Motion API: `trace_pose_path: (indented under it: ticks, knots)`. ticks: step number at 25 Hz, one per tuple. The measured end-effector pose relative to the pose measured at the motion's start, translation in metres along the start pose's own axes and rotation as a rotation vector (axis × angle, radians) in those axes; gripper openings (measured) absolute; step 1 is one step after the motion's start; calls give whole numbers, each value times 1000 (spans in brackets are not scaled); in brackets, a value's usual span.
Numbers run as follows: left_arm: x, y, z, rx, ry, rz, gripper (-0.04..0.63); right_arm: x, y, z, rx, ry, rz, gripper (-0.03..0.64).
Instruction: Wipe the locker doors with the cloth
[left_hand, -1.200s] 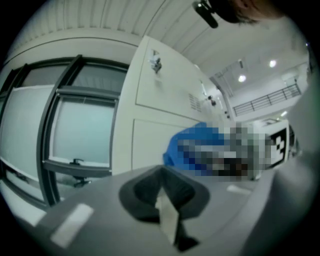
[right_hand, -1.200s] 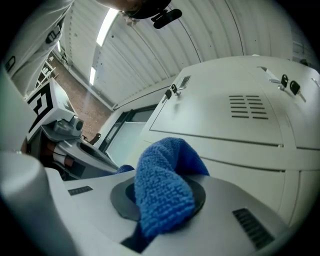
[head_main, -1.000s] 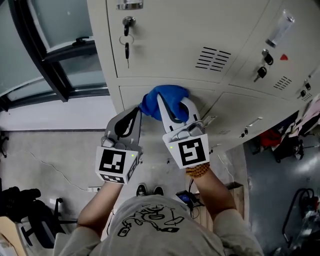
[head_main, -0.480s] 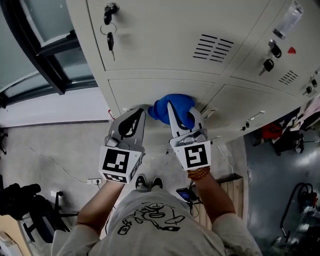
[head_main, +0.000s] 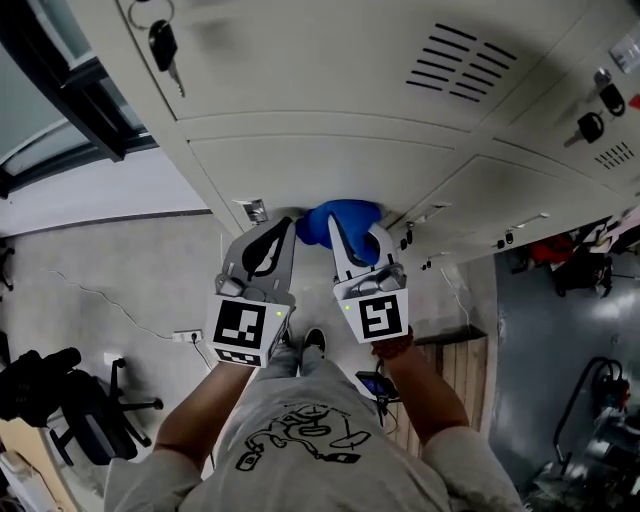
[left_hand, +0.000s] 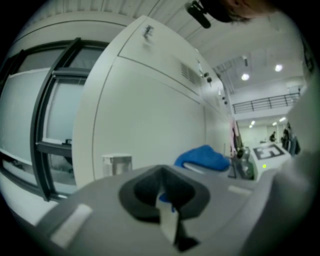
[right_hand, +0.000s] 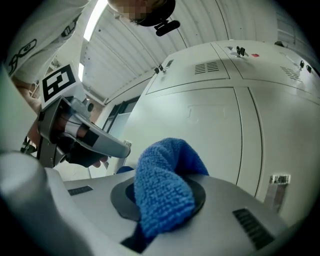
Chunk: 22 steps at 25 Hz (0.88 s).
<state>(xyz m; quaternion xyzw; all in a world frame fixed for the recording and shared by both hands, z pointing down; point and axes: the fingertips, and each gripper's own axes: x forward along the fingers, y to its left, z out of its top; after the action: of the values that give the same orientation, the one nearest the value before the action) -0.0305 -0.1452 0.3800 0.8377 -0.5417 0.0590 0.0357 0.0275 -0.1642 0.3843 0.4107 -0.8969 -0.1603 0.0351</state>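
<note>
Cloth (head_main: 345, 220), blue and bunched, sits pinched in the right gripper (head_main: 358, 240) at the low part of a pale locker door (head_main: 300, 165), near the door's right edge. From the head view it appears to rest against the metal, though the contact itself cannot be made out. In the right gripper view the fingers are closed on the cloth (right_hand: 167, 185), which bulges up and out of them in front of the door (right_hand: 210, 130).

The left gripper (head_main: 270, 240) hangs just to the left of the right one, apart from the cloth, its tips close to the same door near a small metal tab (head_main: 255, 210). In the left gripper view its fingers (left_hand: 167, 220) are pressed together with nothing gripped. A small blue speck shows at the seam, and what it is cannot be told.

On the locker door above (head_main: 300, 60), keys (head_main: 163, 45) hang at the far left and vent slots (head_main: 465, 62) lie to the right.
</note>
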Motion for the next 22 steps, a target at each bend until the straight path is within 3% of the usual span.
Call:
trace_pose_path:
  ticks: [12,22]
  knots:
    - [11,-3,-64,-59,108,14,3,4,47,-104,-72,145,121,23]
    - [16,-11,-86,-81,146,0,3,-7,56,-176,-116,275,172,23]
